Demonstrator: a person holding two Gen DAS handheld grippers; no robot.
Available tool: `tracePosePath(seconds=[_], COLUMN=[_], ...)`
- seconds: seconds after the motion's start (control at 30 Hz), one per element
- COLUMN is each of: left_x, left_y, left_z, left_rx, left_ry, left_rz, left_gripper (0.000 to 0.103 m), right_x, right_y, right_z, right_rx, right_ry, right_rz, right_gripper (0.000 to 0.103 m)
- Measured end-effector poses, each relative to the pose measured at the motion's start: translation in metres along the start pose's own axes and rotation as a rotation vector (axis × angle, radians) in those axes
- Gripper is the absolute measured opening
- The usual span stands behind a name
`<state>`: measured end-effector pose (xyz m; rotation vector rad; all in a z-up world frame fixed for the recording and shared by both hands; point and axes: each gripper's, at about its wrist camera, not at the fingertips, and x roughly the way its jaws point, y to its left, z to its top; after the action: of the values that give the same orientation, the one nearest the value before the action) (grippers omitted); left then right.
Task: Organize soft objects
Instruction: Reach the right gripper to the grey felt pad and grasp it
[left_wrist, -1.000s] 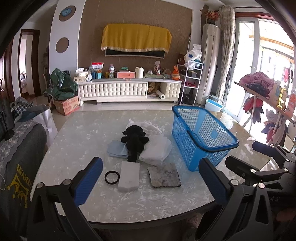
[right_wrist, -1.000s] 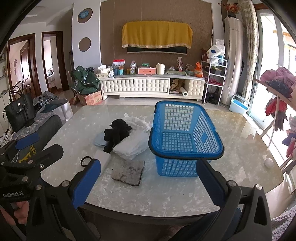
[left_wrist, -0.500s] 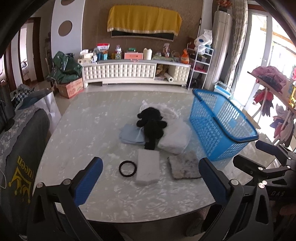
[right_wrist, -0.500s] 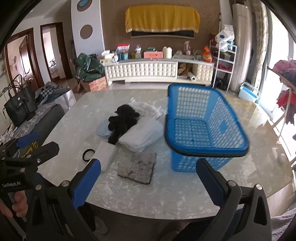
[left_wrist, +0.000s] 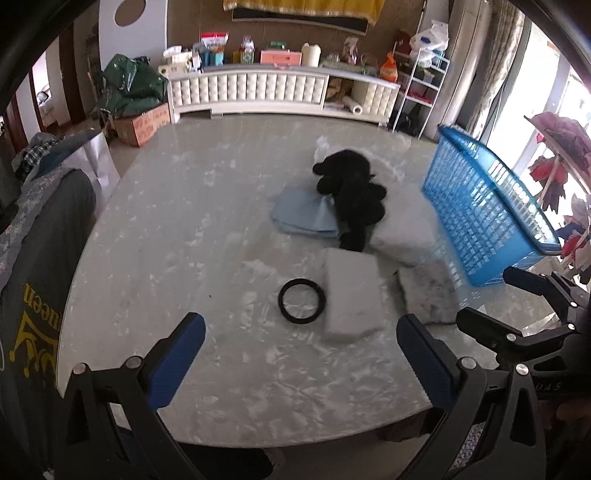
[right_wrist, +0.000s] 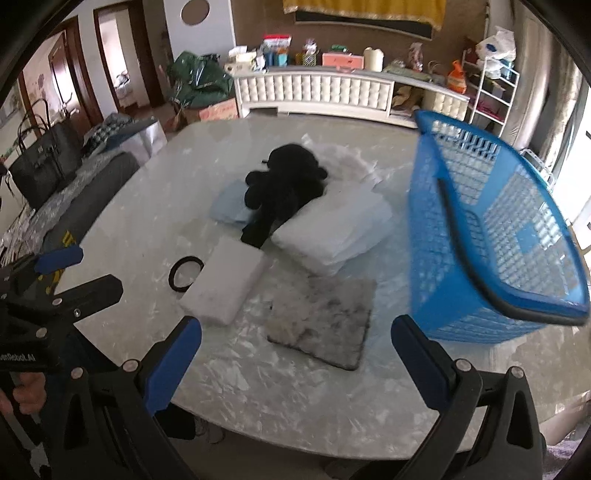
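— Well, what is shown from the left wrist?

— The left hand-held gripper (left_wrist: 301, 354) is seen released, its blue pads spread wide with nothing between them, hovering over the near edge of the marble desk (left_wrist: 177, 221). Ahead of it, a black ring (left_wrist: 302, 301) is laid flat just beside a white sponge block (left_wrist: 352, 295). A grey fuzzy pad (left_wrist: 424, 291) is placed to the right of the block. Farther back, a black plush toy (left_wrist: 351, 195) is draped over a light blue folded cloth (left_wrist: 303, 214) and a white folded cloth (left_wrist: 402, 230). A blue basket (left_wrist: 487, 206) is set at the right, and the right hand-held gripper (left_wrist: 495, 299) is glimpsed beside it, released as well.

— And from the right wrist?

— The right hand-held gripper (right_wrist: 295, 349) is shown released and empty above the near side of the desk (right_wrist: 295, 398). The grey fuzzy pad (right_wrist: 321, 321) is found directly ahead, with the white sponge block (right_wrist: 225, 284) to its left and the black ring (right_wrist: 185, 273) touching that block. The black plush toy (right_wrist: 284, 188) is seen lying across the white folded cloth (right_wrist: 332, 229) and the light blue folded cloth (right_wrist: 231, 206). The blue basket (right_wrist: 491, 236) is seen empty at the right. The left hand-held gripper (right_wrist: 86, 269) is seen at the left edge, gripped by a hand (right_wrist: 26, 387).
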<state>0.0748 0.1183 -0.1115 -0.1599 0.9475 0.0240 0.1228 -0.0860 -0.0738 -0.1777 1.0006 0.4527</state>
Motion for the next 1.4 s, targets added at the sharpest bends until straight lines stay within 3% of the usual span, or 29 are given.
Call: tracePosePath(seconds=[0.2,0.5,0.67,0.93,1.0,1.07,1.27,1.4], left_x=[0.032,0.081,0.092,0.105,0.109,0.111,0.117,0.118], left_y=[0.010,0.022,0.026,0.035,0.036,0.036,0.030,0.026], left_z=[0.010,0.014,0.014,0.019,0.020,0.022,0.027,0.030], left_rx=[0.006,0.038,0.053,0.072,0.076,0.079,0.112,0.149], left_ry=[0.076,0.191,0.212,0.237,0.247,0.264,0.282,0.298], left_rz=[-0.018,-0.031,-0.028,-0.016,-0.015,-0.026,-0.010,-0.002], left_gripper=[0.103,0.103,0.103,0.103,0.103,0.103,0.097,0.084], right_x=[0.029,0.057,0.062,0.059,0.060,0.065,0.074,0.070], right_y=[-0.002,-0.008,-0.015,-0.014,-0.012,-0.012,-0.019,-0.026], right_z=[0.009,0.009,0.003,0.000,-0.002,-0.005,-0.006,-0.015], right_rx=[-0.011,-0.005,-0.006,-0.017,-0.021,-0.024,-0.022,-0.017], right_ry=[0.073,0.183,0.229,0.217,0.212,0.205,0.197,0.192], right_rz=[-0.022,-0.043,-0.061,-0.076,-0.073,-0.074,-0.079,-0.076], right_gripper=[0.103,0.080,0.068,0.061,0.056,0.043,0.028,0.021])
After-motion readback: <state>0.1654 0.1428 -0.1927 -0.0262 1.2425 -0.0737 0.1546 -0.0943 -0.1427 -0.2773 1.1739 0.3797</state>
